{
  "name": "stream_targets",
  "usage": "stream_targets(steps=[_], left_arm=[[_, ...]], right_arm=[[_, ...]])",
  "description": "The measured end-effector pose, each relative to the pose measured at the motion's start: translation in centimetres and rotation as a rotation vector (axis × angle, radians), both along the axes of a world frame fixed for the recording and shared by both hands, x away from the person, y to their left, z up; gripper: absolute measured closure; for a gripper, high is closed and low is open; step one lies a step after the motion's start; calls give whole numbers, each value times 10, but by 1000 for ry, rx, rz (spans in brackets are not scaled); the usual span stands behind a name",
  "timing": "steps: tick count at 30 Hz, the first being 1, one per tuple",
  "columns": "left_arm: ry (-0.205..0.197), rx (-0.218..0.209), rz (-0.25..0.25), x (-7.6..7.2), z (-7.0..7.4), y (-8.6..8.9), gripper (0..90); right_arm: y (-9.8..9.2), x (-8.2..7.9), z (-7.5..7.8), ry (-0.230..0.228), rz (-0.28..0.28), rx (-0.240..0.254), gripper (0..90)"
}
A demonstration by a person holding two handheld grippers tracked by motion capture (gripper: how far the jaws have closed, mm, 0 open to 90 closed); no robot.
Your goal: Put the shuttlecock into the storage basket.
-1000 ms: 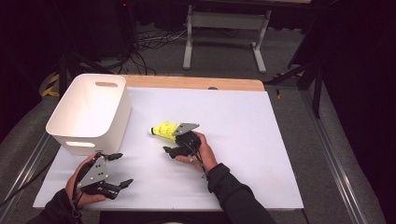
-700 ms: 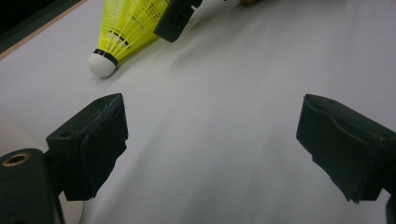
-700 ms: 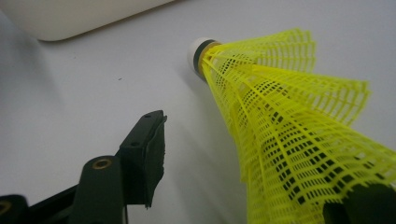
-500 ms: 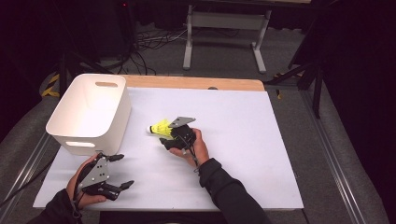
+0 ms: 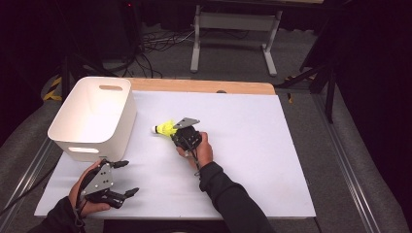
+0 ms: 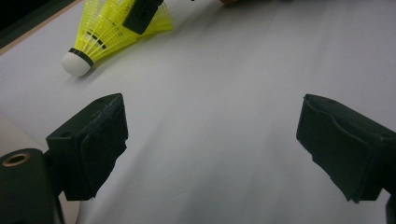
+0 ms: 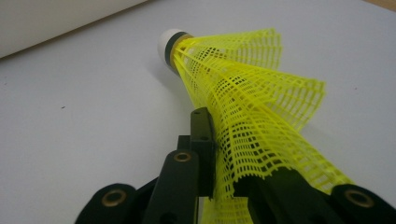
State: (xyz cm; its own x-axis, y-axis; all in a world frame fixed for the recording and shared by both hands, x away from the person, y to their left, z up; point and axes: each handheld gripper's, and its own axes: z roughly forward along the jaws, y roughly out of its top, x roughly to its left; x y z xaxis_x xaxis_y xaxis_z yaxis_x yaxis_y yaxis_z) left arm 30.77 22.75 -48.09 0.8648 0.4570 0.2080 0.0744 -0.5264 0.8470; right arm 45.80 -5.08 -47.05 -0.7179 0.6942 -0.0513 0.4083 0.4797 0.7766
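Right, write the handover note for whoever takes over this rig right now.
Right tool: its jaws have just been closing and now pinch the mesh skirt of the yellow shuttlecock, which lies on the white table with its cork tip toward the white bin.
Left tool: open, holding nothing, near the table's front left edge.
Done: shuttlecock gripped.
Left: lift it; the bin looks like the likely target.
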Motion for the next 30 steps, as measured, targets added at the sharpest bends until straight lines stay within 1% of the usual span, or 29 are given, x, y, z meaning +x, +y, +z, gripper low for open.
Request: stream_targets(steps=[3,4,6,7,9,12,14,15,16,17,19,20,21,22,25,28,29,30], left_arm=[[6,-7,7,0,0,0,98],[7,-8,8,0,0,0,98],[-2,3,13,1,0,0,97],[2,-4,16,1,0,0,98],[6,0,32,2,0,-1,98],[4,5,47,2,0,-2,100],[6,2,54,3,0,-3,100],[3,5,59,3,0,-4,98],[11,7,61,4,-1,-5,98],[21,5,67,5,-2,-6,95],[34,24,78,7,-3,-9,96],[43,19,79,8,-4,-10,96],[44,29,82,9,-4,-12,96],[42,31,87,9,-4,-14,98],[46,44,83,13,-5,-20,105],[54,57,82,18,-6,-25,106],[62,51,86,18,-7,-27,107],[56,58,82,19,-6,-27,106]], right_arm=[[-4,-1,2,-2,-2,19,865],[-6,-3,4,-10,4,19,866],[-7,-4,5,-14,9,15,866],[-8,-6,5,-17,15,13,866],[-11,-9,7,-25,28,2,866],[-17,-15,12,-23,65,20,866],[-20,-20,15,-28,97,19,866],[-23,-26,19,-36,122,14,866],[-23,-26,19,-36,122,14,866],[-25,-30,21,-43,138,10,866],[-28,-37,26,-56,163,-7,866],[-29,-42,30,-62,181,-14,866],[-30,-45,32,-70,190,-22,866],[-32,-49,36,-77,204,-25,866],[-38,-61,44,-91,246,-29,866],[-46,-73,48,-92,279,-24,866],[-47,-76,49,-96,286,-26,866],[-48,-78,49,-102,293,-28,866]])
